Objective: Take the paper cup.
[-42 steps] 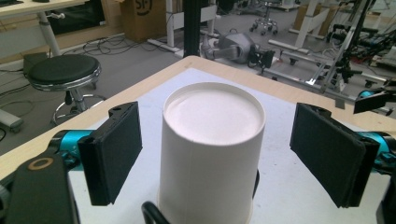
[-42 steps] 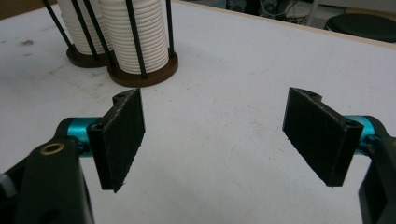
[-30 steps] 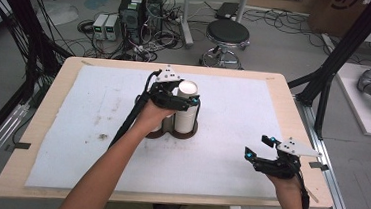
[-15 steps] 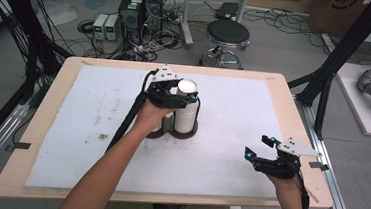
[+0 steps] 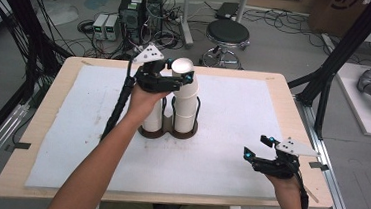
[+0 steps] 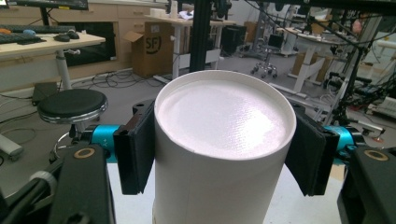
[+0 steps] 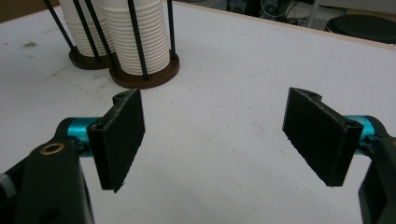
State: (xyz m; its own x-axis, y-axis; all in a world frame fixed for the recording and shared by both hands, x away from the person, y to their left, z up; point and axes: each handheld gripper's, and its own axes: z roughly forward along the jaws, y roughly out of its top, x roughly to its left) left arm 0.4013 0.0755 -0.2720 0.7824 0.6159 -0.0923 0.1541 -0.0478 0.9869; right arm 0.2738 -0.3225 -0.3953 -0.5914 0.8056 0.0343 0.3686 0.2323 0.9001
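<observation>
Pads of your left gripper (image 6: 224, 154) press on both sides of a white cup (image 6: 224, 140), just under its rim; the jaws have just been closing, and the cup sits upside down between them, its flat bottom facing the camera. In the high view that cup (image 5: 186, 74) tops the right stack (image 5: 185, 109) in the brown holder (image 5: 169, 131), with your left gripper (image 5: 168, 80) around it above the white mat (image 5: 231, 138). A shorter stack (image 5: 153, 117) stands just beside it on the left. Your right gripper (image 7: 215, 135) rests near the mat's right edge, jaws spread wide with nothing between them, well apart from the stacks (image 7: 135, 42). Behind the cup, a cardboard box (image 6: 149, 49) reads "SF".
</observation>
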